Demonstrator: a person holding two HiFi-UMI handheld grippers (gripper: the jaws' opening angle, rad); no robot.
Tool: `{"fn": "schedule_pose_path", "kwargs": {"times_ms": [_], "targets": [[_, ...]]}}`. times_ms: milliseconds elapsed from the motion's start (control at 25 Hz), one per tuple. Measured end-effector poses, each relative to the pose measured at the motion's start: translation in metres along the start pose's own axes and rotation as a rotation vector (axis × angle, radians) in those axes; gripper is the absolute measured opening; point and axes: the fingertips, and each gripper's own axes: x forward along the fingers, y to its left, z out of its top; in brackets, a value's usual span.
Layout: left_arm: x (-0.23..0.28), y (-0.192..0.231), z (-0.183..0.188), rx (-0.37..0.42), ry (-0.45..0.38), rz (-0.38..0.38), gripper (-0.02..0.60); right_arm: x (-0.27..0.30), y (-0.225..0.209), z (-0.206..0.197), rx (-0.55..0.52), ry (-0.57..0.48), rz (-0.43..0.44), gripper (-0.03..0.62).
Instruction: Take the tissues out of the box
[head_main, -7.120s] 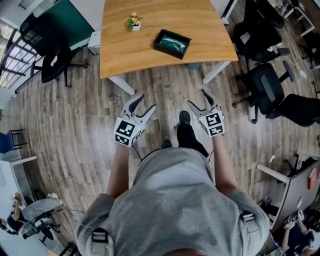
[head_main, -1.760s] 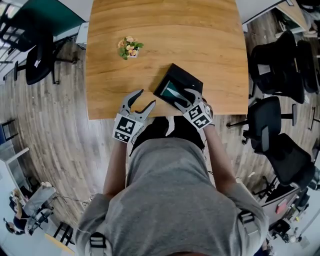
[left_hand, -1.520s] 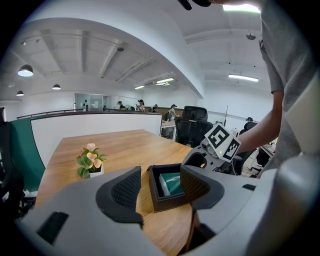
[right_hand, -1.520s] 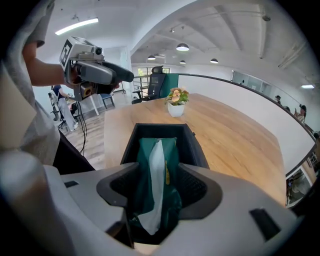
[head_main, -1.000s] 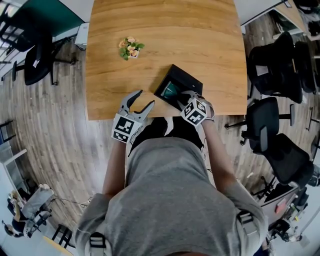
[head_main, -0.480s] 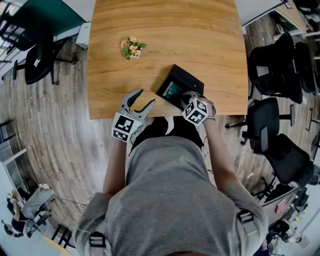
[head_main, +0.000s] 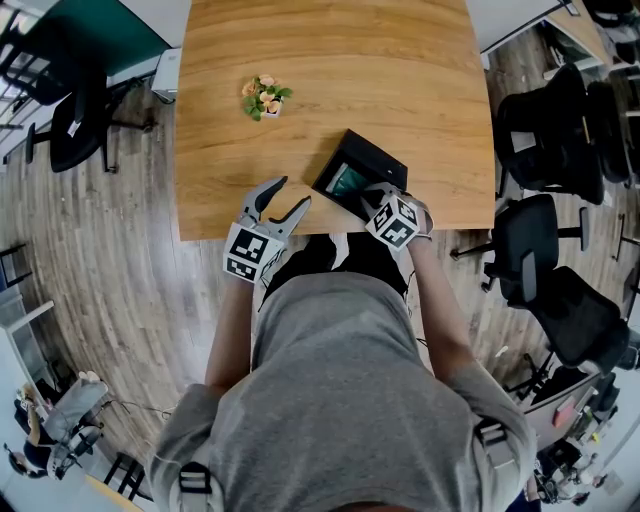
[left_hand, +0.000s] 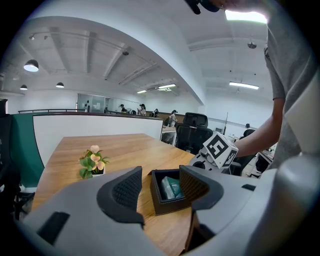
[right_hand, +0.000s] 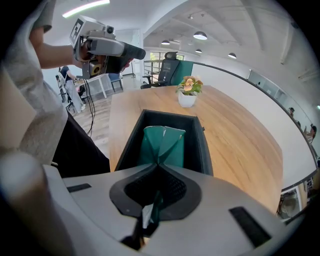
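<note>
Head view: the black box (head_main: 385, 160) sits on the wooden counter (head_main: 330, 60) toward its near edge, at about 5 o'clock from the counter's middle, with a small flower pot (head_main: 263, 96) well apart at 10 o'clock from it. The green tissue pack (head_main: 346, 181) lies inside the box. The right gripper (head_main: 374, 191) dips into the box's near end. The left gripper (head_main: 291, 196) hangs just beside the box at its 8 o'clock, touching nothing.

Left gripper view: its jaws stand wide apart with nothing gripped. The box and the pack show through the gap, farther off on the counter.

Right gripper view: the jaws have just been closing and now press together on the raised top fold of the pack, which peaks up between them, while the body of the pack rests down in the box at 12 o'clock.

The pack looks light and soft, likely a thin, slippery wrap that creases and stretches under a pinch. The peaked fold is the natural hold, but a shallow bite there could slide off or tear. The box looks stiff and light, so it may lift or shift along with the pack unless the free gripper steadies its rim.
</note>
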Motion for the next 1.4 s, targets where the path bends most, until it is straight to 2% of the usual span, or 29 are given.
{"fn": "schedule_pose_path", "kwargs": {"times_ms": [280,1040,1400], "targets": [[-0.002,0.002,0.01,0.013,-0.019,0.004,0.247,-0.006,0.004,0.004,0.009,-0.022,0.017,0.012],[-0.008,-0.006,0.022,0.04,-0.039,-0.008,0.245,-0.034,-0.004,0.015,0.025,-0.057,-0.013,0.014],[-0.016,-0.007,0.027,0.062,-0.041,-0.008,0.244,-0.048,-0.006,0.025,0.045,-0.114,-0.037,0.012]]}}
